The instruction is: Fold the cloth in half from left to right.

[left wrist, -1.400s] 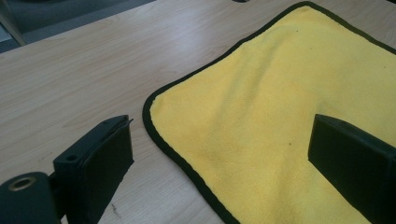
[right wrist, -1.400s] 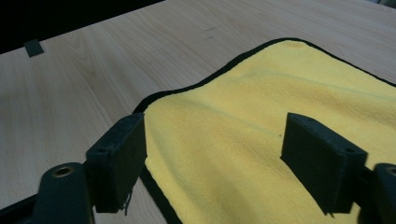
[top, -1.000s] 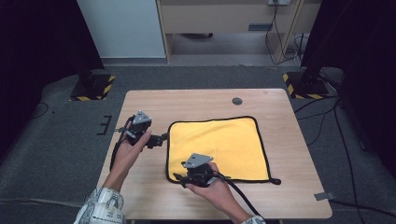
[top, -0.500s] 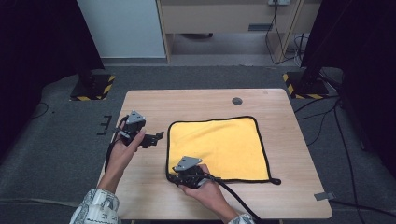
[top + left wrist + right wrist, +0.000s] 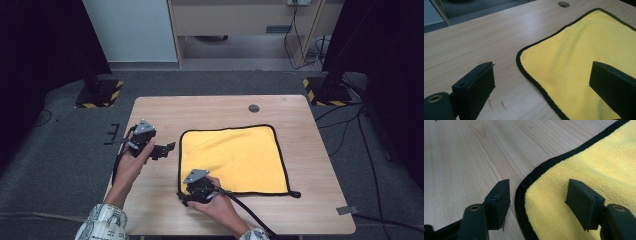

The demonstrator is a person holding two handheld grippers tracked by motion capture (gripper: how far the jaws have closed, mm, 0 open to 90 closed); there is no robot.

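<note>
The left gripper is hovering with jaws spread wide just beside the left edge of the square yellow microfibre cloth with black trim, which is lying flat on the pale wooden table. The right gripper is straddling the cloth's near-left corner, jaws wide apart.

Left tool gapes over yellow cloth's black-edged corner.

Left gripper and right gripper, jaws apart, low, level.
</note>
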